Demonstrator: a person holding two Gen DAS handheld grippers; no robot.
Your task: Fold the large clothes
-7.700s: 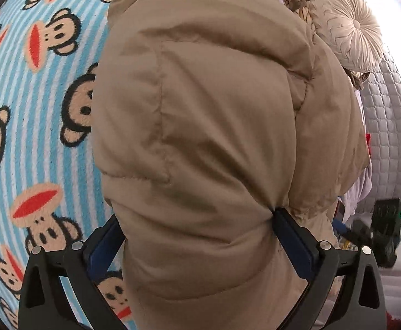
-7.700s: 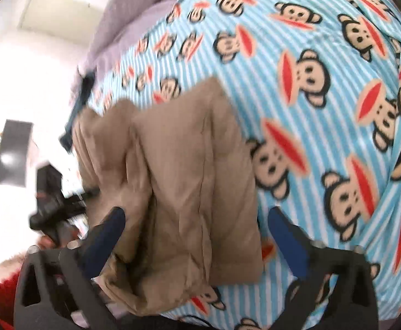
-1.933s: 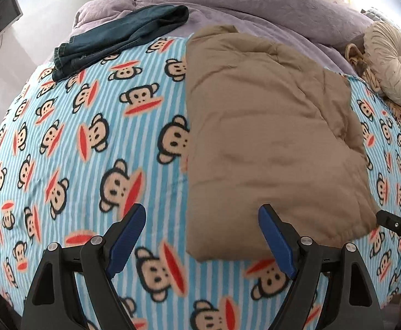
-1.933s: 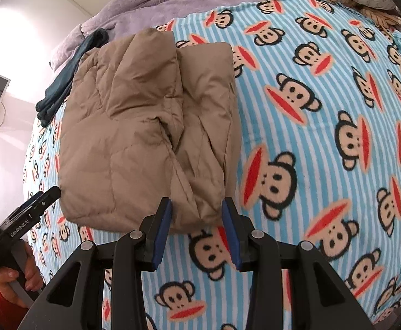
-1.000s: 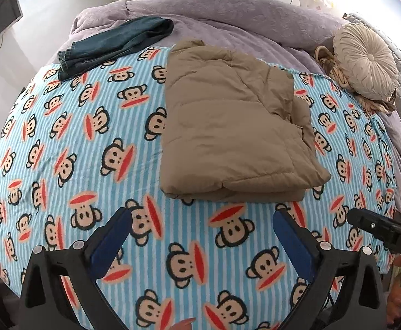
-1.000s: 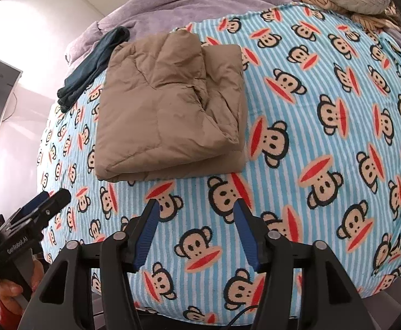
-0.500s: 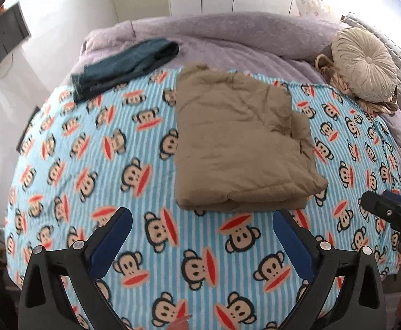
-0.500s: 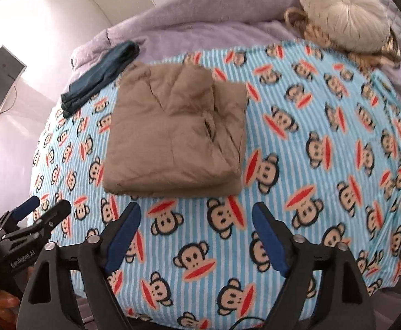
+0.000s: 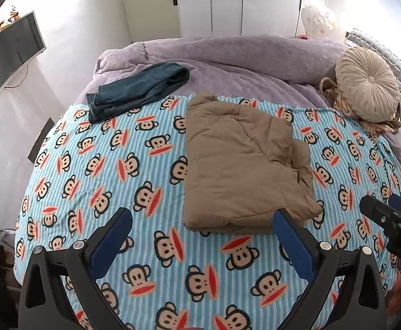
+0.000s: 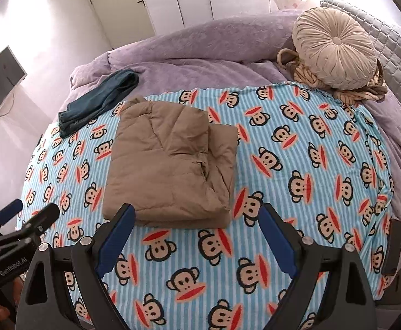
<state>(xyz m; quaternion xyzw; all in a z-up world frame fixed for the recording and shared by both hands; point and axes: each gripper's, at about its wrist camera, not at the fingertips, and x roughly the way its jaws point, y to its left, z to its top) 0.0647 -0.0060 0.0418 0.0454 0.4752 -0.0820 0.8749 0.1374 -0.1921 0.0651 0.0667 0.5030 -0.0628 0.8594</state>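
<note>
My left gripper (image 9: pixel 201 221): jaws spread wide, holding nothing, raised above the near edge of the bed.
My right gripper (image 10: pixel 197 217): jaws likewise spread, empty, well clear of the fabric.
Tan padded jacket (image 9: pixel 241 169): folded into a compact rectangle, lying flat on the monkey-print blanket (image 9: pixel 96 170) near its middle; a narrower folded layer shows along its right side.
Dark jeans (image 9: pixel 137 89): lying at the blanket's far left corner, partly on the purple duvet (image 9: pixel 255 55).
Round pleated cushion (image 10: pixel 335 48): far right, by the quilted headboard (image 10: pixel 392 44).
</note>
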